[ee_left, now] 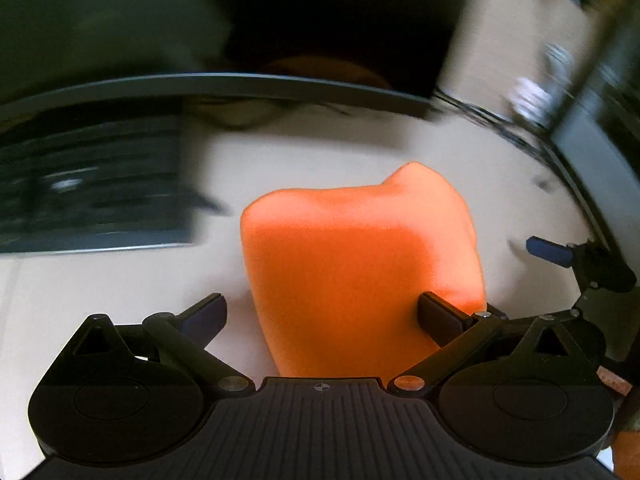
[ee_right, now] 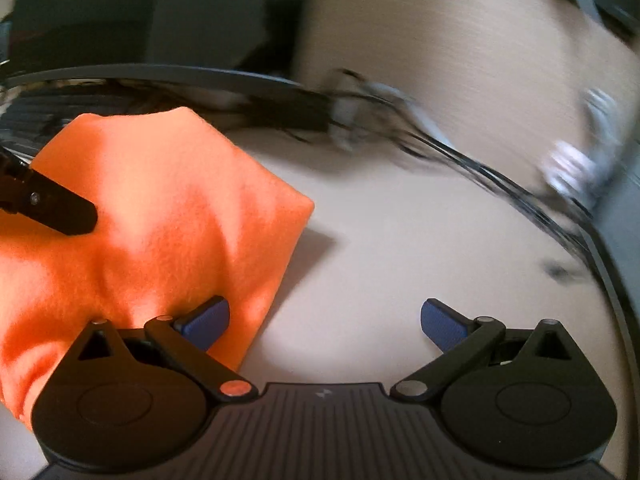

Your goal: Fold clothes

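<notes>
Orange fleece cloth (ee_left: 360, 268) lies folded, puffy, mid-tabletop (ee_left: 120, 288); left gripper (ee_left: 322, 318) and right gripper (ee_right: 325, 322) both spread, empty; likely soft, light, springy; pinch a folded corner.

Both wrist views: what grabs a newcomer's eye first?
The bright orange cloth, bunched on the pale table, fills the centre of the left wrist view. The left gripper hangs open around its near end, while the right gripper, also open, sits at the cloth's right edge, mostly over bare table.
</notes>
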### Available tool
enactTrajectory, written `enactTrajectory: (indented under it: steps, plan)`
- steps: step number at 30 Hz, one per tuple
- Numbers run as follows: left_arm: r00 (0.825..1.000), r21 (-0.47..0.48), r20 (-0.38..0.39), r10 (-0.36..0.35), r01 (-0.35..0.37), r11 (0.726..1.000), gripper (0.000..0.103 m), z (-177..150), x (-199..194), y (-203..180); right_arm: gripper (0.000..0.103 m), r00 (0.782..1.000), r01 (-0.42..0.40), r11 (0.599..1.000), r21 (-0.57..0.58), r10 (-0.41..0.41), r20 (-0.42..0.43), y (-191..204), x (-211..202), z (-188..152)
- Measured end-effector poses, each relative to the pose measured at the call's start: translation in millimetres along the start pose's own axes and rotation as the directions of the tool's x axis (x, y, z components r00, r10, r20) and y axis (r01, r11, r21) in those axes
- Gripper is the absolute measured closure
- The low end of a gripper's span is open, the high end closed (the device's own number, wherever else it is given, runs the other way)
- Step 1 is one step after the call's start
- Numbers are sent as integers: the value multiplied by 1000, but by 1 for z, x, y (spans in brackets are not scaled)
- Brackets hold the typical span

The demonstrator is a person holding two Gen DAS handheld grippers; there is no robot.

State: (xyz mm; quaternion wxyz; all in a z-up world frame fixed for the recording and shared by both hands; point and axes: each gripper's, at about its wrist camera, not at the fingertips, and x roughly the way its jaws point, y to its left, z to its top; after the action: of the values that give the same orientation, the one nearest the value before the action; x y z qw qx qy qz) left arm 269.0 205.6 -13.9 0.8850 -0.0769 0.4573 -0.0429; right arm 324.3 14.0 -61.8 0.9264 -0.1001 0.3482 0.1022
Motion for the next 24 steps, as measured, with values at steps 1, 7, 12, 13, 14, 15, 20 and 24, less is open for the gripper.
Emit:
enactTrajectory:
  steps: [1,7,12,13,14,15,20,24]
  plan:
    - [1000,-26,14,16,-16,1000,0,5,2,10,1,1000,-23,999,-25,23,7,10,9,10]
    - [999,-166,51,-18,26,986,0,13,8,50,0,998,-30,993,-112,36,50,35,32,46]
    - [990,-123,127,-56,71,990,0,27,-39,59,0,987,-100,987,-122,114,110,19,-10,42]
    - [986,-117,143,-85,102,988,0,32,-45,60,0,982,-135,982,-130,150,113,19,-19,40]
    - [979,-115,153,-131,149,982,0,38,-47,60,1,971,-192,974,-122,207,121,20,-26,39]
    - [971,-112,163,-177,196,974,0,44,-49,60,1,956,-251,961,-112,264,129,22,-34,38]
    - [942,-135,86,-324,333,933,0,64,1,48,8,874,-464,879,-109,474,104,59,-26,37]
    - [979,-58,35,-201,203,978,0,68,33,39,7,885,-457,885,-89,462,59,66,-2,37]
